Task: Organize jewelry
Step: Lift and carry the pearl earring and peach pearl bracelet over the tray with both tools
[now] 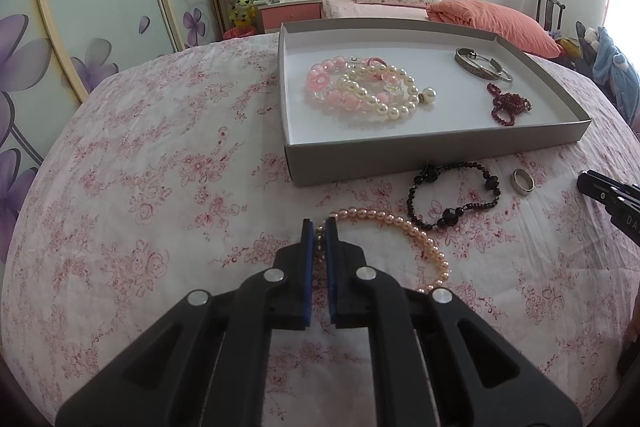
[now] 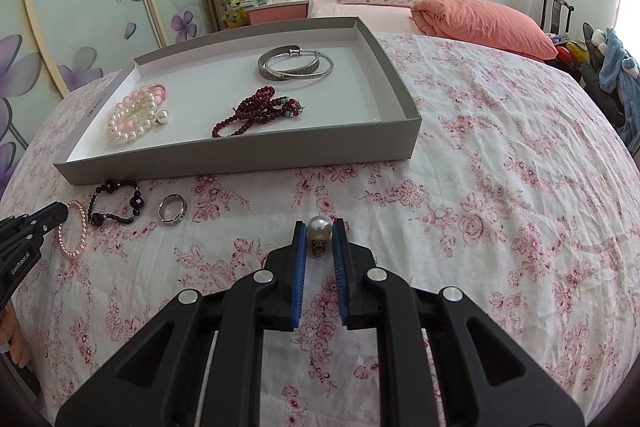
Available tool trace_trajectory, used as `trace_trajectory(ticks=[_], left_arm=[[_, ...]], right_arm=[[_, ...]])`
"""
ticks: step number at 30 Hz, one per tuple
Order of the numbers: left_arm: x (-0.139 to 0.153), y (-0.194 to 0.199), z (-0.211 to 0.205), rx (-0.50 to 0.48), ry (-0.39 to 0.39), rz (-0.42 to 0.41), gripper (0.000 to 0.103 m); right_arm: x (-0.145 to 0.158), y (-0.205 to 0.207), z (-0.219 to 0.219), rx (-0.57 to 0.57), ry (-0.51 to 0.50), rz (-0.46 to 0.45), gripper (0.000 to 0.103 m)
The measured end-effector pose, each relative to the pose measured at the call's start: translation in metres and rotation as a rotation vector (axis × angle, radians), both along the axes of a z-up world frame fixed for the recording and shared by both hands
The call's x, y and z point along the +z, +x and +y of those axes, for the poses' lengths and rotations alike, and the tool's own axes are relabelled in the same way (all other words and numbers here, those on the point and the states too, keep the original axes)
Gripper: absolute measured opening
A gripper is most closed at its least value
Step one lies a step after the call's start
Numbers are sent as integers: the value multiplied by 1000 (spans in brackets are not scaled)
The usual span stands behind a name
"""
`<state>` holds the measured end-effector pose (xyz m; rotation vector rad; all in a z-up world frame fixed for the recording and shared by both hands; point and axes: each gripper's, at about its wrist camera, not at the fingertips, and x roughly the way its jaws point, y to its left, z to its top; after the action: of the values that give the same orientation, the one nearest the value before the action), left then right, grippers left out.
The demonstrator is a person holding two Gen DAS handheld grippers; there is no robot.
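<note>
1. Left wrist view: my left gripper (image 1: 319,227) is clamped on a peach pearl strand (image 1: 416,239), the beads pinched between its blue pads while the rest curves away to the right across the floral bedspread (image 1: 160,187). Just beyond lie a black bead bracelet (image 1: 452,199) and a silver ring (image 1: 523,181), both outside the grey tray (image 1: 420,151). Inside the tray I see a heap of pink and white pearls (image 1: 360,91), silver bangles (image 1: 482,65) and dark red beads (image 1: 510,105). The tip of my right gripper (image 1: 588,183) pokes in at the right edge.

2. Right wrist view: my right gripper (image 2: 319,227) is closed on a large white pearl pendant (image 2: 319,227) with a small metal cap, held at the fingertips just above the bedspread (image 2: 480,187) and well short of the tray (image 2: 240,159). Only here can I see the pendant. The left gripper (image 2: 60,213) enters at the left, touching the peach strand (image 2: 76,231), with the black bracelet (image 2: 116,203) and the ring (image 2: 173,214) beside it.
</note>
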<state>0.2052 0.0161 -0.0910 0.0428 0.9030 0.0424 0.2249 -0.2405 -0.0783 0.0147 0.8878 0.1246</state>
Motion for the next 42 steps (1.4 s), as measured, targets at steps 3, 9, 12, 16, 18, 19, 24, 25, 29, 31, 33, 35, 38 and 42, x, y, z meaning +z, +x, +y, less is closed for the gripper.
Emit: trace_trajectory(ticks=[3,9,12,16,18,19,24,25,29,31,33,35,38,42], left_arm=[[0,-1,1,-8,-24,-4,7],[12,-13,1,-32,-87,-64,7],[24,-21,1,-46,-115,-107,7],[41,-29,-2,-65,-148,-158,7],[51,-34,-5,-79,-156,-188,7],[54,-36,-6,-83,-158,-198,7],[75,-45,-13,-106,-171,-261,7],[79,-46,-13,-108,-174,-272,7],[92,-51,-15,-108,-173,-317,7],[99,-52,-17,-107,-175,-339,7],[105,-53,-20,-108,-174,-356,7],[110,-54,-22,-110,-166,-375,7],[117,-53,-27,-114,-154,-399,7],[123,-49,-30,-116,-146,-421,7]], right_arm=[[2,-1,1,11,13,-11,14],[16,-12,2,28,25,-99,14],[24,-18,4,43,48,-134,14],[35,-26,7,63,64,-192,14],[42,-30,7,71,66,-220,14],[46,-32,8,75,66,-237,14],[60,-41,9,92,66,-306,14],[64,-42,10,95,65,-323,14],[75,-49,12,102,56,-385,14],[81,-51,14,108,54,-416,14],[86,-52,16,112,53,-439,14],[89,-53,18,113,51,-459,14],[94,-53,19,114,53,-481,14],[100,-50,21,109,48,-509,14]])
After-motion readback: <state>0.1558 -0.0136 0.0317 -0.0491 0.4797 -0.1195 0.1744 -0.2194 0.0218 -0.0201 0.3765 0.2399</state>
